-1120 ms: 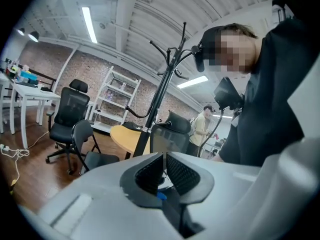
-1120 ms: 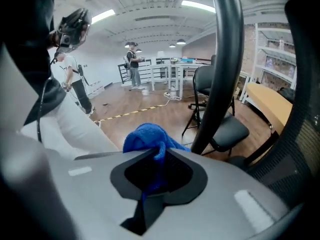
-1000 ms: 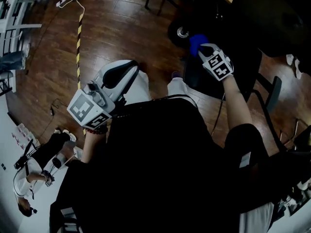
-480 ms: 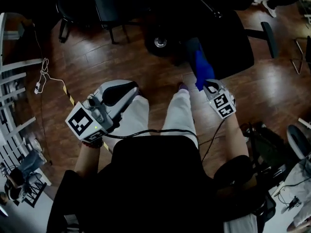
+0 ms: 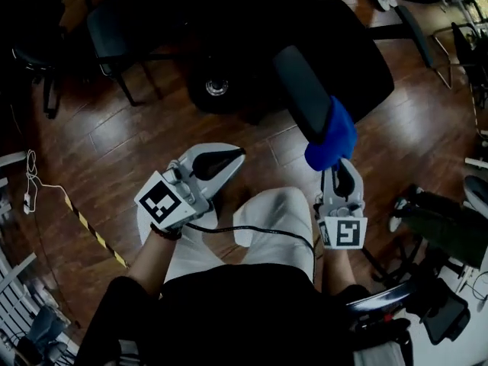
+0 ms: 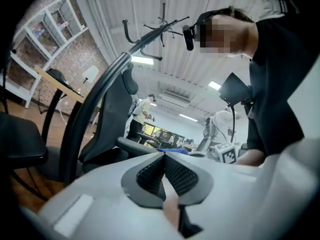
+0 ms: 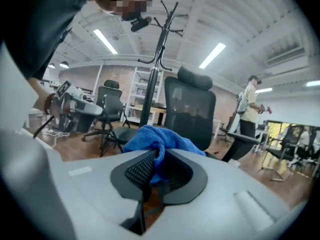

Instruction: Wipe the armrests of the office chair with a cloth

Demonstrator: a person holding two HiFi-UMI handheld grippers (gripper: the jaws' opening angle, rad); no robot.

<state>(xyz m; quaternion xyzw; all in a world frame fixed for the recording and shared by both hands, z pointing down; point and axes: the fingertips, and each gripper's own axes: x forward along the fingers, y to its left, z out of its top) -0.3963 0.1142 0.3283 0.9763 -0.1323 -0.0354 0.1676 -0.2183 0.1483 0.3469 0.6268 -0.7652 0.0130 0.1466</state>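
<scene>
**Armrest wipe: cloth on the near armrest, far side untouched**

Right gripper (image 5: 336, 171): closed on a blue cloth (image 5: 332, 137). The right gripper view shows a fold of the cloth (image 7: 156, 140) pinched between the two jaws, with the rest bunched above them.

Location of cloth: in the head view it sits over the near end of the office chair's armrest (image 5: 300, 86), a long dark pad running up and away from the person. Contact looks likely, but I cannot confirm pressure.

Left gripper (image 5: 233, 157): jaws brought together with nothing between them, as the left gripper view shows. It hangs over the person's left leg, well apart from the chair, and takes no part in the work.

Progress, as judged: the cloth is placed at one end of this armrest, so a wipe is in hand. No mark or sheen shows how much of the pad is covered. The second armrest (image 5: 412, 23), beyond the seat (image 5: 366, 63), has no cloth near it and is left to do
</scene>
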